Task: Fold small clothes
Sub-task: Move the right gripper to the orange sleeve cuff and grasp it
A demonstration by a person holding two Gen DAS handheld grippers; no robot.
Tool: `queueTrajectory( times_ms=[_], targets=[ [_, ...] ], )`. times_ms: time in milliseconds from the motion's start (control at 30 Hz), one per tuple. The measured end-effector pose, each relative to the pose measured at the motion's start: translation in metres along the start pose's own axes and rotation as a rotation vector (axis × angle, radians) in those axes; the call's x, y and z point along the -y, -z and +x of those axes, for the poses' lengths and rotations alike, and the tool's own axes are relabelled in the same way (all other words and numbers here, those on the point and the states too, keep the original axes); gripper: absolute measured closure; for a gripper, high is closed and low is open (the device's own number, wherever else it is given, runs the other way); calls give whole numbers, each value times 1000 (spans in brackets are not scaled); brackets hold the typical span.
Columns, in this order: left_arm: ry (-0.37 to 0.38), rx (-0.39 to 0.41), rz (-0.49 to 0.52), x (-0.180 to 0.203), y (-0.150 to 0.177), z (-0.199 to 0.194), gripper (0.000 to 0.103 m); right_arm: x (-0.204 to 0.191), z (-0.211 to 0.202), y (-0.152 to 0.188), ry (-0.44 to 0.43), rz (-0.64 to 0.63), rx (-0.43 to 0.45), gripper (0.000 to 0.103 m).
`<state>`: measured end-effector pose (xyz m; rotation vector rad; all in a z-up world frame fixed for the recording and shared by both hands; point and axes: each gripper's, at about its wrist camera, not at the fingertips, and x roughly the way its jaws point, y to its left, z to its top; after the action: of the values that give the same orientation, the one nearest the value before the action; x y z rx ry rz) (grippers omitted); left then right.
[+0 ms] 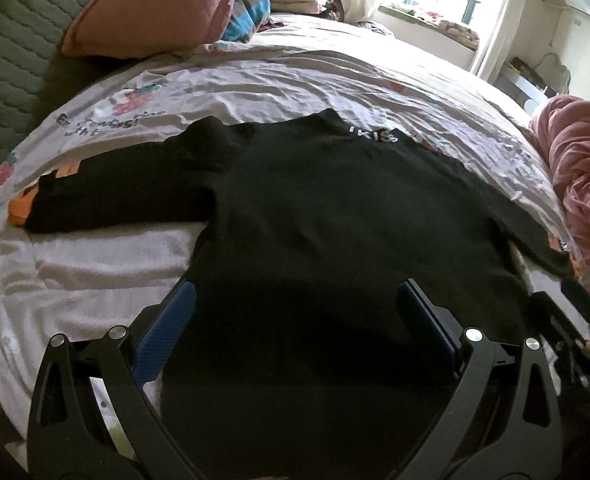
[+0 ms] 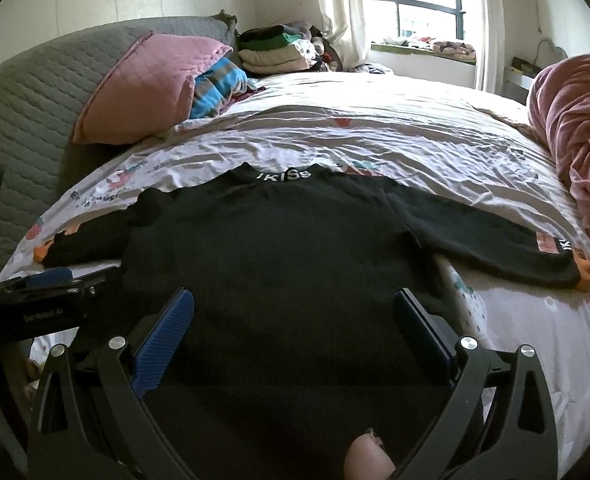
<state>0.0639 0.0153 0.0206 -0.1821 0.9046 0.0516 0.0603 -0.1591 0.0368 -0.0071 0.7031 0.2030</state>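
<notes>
**Ana:** Left wrist view first, and we've got the black shirt (image 1: 335, 208) spread flat on the bed sheet (image 1: 255, 80), collar away from us, hem nearest the camera. Our left gripper (image 1: 295, 320) hangs over the lower part of the body panel, jaws wide apart, nothing between the blue pads (image 1: 167, 336).

**Ben:** Same story from the right wrist. Our right gripper (image 2: 293, 320) is gaping too, poised above the hem area, shirt (image 2: 275, 248) dead ahead. Whether either pair of fingers touches the cloth, we can't tell.

**Ana:** Look how it's laid out: both sleeves stretched sideways, the right sleeve (image 2: 495, 236) reaching toward the pink blanket (image 2: 575, 128), the left sleeve (image 1: 115, 196) pointing at the headboard side. We read that as a garment flattened ready for folding, with no fold made yet.

**Ben:** Agreed. And we're side by side at the bottom edge, which makes sense if each gripper takes its own hem corner or side.

**Ana:** The left tool even shows at the right view's left edge, so we're close together.

**Ben:** Background check: pink pillow (image 2: 147, 88) and a stack of folded clothes (image 2: 275, 52) by the window, well apart from our shirt. Probably where finished pieces go.

**Ana:** Dark fabric, dim light; picking out the hem will be the tricky bit.
</notes>
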Motion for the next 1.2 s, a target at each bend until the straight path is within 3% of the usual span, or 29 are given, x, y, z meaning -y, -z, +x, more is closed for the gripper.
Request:
queueTrajectory(
  times_ms=[600, 1200],
  targets=[
    [45, -28, 29, 25, -42, 23, 9, 30, 17, -37, 38, 60, 41, 4],
    [44, -10, 117, 71, -91, 45, 9, 106, 18, -59, 185, 190, 86, 4]
  ],
)
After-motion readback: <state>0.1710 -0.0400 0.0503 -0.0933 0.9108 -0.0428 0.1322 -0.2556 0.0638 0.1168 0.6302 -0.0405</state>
